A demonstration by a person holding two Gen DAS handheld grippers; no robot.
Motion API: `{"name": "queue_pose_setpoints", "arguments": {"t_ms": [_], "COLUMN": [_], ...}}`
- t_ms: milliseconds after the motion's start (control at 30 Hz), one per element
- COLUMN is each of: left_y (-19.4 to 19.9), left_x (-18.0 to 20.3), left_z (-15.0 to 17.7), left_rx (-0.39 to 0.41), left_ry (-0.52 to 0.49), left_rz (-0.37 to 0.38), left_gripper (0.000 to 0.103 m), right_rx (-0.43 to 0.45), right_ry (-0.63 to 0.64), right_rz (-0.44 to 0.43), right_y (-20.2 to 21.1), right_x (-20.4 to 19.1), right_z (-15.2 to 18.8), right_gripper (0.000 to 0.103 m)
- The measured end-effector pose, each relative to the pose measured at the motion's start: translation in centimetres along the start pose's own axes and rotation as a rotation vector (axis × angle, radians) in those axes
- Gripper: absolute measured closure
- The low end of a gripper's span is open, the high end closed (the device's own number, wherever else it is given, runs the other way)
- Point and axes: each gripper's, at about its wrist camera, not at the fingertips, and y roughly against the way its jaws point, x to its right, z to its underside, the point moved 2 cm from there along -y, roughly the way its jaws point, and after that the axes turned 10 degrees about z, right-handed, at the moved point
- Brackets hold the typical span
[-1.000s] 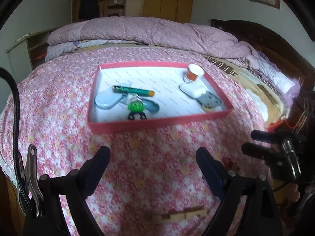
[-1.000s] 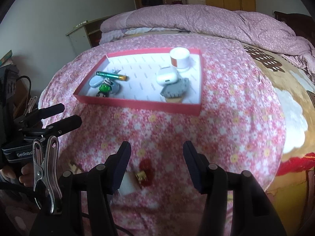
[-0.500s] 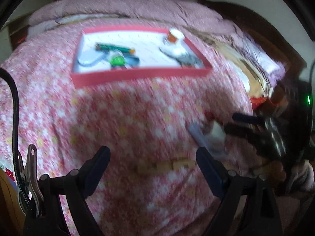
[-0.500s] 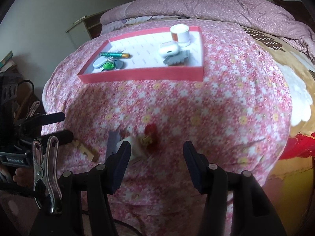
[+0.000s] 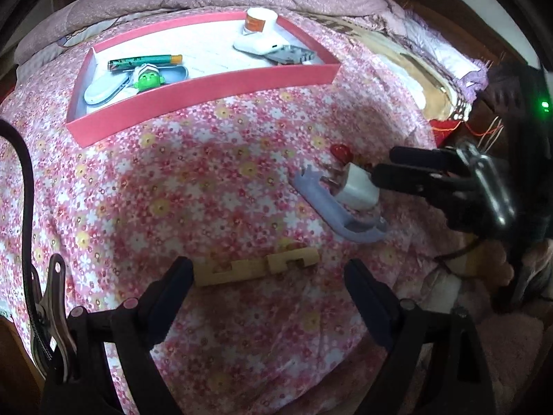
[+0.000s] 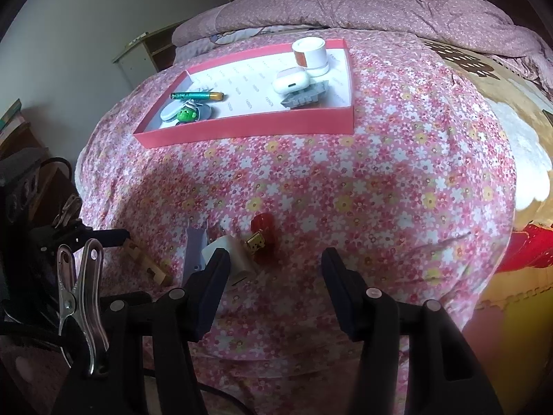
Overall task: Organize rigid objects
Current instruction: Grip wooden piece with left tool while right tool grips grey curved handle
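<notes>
Left wrist view first: the left gripper (image 5: 268, 282) hangs over the pink floral bedspread (image 5: 172, 190) with its jaws spread wide and nothing between them. Just ahead of its fingertips lies a flat wooden puzzle piece (image 5: 255, 268), resting on the cover and touched by neither finger. Further up and to the right sits a small cluster: a lilac plastic clip-like piece (image 5: 335, 207), a white plug adapter (image 5: 357, 186) lying against it, and a small red trinket (image 5: 341, 152) just beyond. The right gripper (image 5: 382, 166) reaches in from the right, its dark fingertips right at the adapter (whether they touch it, I cannot tell). At the far side is the pink-walled tray (image 5: 207, 93), holding a green pen, a green toy head, a white earbud case and a white-and-orange jar.

Over to the right wrist view: the right gripper (image 6: 274, 273) has its jaws parted at about half width, gripping nothing. The white plug adapter (image 6: 231, 252) sits just by its left fingertip, the lilac piece (image 6: 195, 249) beside it, the red trinket (image 6: 264, 238) with a little yellow charm ahead of the gap. The wooden piece (image 6: 147, 263) lies off to the left, near the left gripper (image 6: 114, 233). The tray (image 6: 249, 129) sits well apart, up the bed.
</notes>
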Motion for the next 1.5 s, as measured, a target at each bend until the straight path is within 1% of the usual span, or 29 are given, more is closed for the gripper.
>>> {"name": "queue_pose_setpoints", "arguments": {"t_ms": [133, 300, 333, 400, 433, 533, 633, 700, 767, 833, 867, 900, 967, 1067, 1133, 1200, 1367, 1500], "left_y": [-0.6, -1.0, -0.9, -1.1, -0.9, -0.4, 0.1, 0.6, 0.9, 1.0, 1.0, 0.9, 0.8, 0.6, 0.7, 0.8, 0.9, 0.9], "left_x": [-0.2, 0.0, 0.0, 0.1, 0.0, -0.4, -1.1, -1.9, -2.8, -3.8, -4.2, -4.7, -5.2, -5.9, -6.2, -6.3, -6.5, -6.5], "left_z": [-0.2, -0.4, -0.4, -0.6, -0.6, -0.6, -0.7, -1.0, -1.3, -1.7, -1.9, -2.0, -2.0, -1.9, -1.7, -1.5, -1.3, -1.3], "left_rx": [-0.010, -0.016, -0.014, -0.005, 0.000, 0.021, 0.042, 0.067, 0.092, 0.116, 0.126, 0.137, 0.159, 0.180, 0.194, 0.205, 0.217, 0.220], "left_ry": [0.016, -0.002, -0.008, -0.010, -0.007, 0.012, 0.030, 0.045, 0.054, 0.054, 0.055, 0.057, 0.069, 0.090, 0.093, 0.096, 0.112, 0.105], "left_rz": [-0.028, -0.070, -0.082, -0.093, -0.093, -0.069, -0.081, -0.113, -0.161, -0.225, -0.252, -0.273, -0.289, -0.276, -0.271, -0.271, -0.257, -0.262], "left_gripper": [0.011, 0.012, 0.013, 0.019, 0.022, 0.022, 0.022, 0.022, 0.022, 0.022, 0.022, 0.022, 0.022, 0.022, 0.022, 0.022, 0.022, 0.022], "right_rx": [0.002, -0.003, -0.004, -0.005, -0.005, -0.005, -0.006, -0.007, -0.009, -0.007, -0.006, -0.001, -0.013, -0.066, -0.102, -0.125, -0.137, -0.145], "right_ry": [-0.002, -0.013, -0.014, -0.012, -0.010, -0.002, 0.020, 0.043, 0.066, 0.091, 0.104, 0.117, 0.155, 0.197, 0.227, 0.257, 0.264, 0.263], "right_rz": [-0.006, -0.013, -0.013, -0.011, -0.010, -0.008, -0.002, -0.007, -0.034, -0.060, -0.069, -0.075, -0.093, -0.140, -0.158, -0.144, -0.073, -0.072], "right_y": [0.0, -0.1, -0.1, -0.1, 0.0, 0.1, 0.3, 0.6, 0.9, 1.4, 1.6, 1.8, 2.0, 1.6, 0.9, 0.1, -1.4, -2.1], "right_x": [0.1, 0.1, 0.1, 0.2, 0.2, 0.0, -0.3, -0.7, -1.2, -1.7, -2.0, -2.3, -3.1, -4.4, -5.3, -6.2, -6.8, -7.1], "right_z": [0.1, 0.2, 0.2, 0.2, 0.2, 0.3, 0.5, 0.7, 0.8, 0.9, 0.9, 0.9, 1.0, 1.3, 1.4, 1.6, 1.2, 0.9], "right_gripper": [0.046, 0.046, 0.046, 0.046, 0.046, 0.046, 0.046, 0.046, 0.046, 0.047, 0.047, 0.051, 0.070, 0.078, 0.079, 0.079, 0.079, 0.077]}}
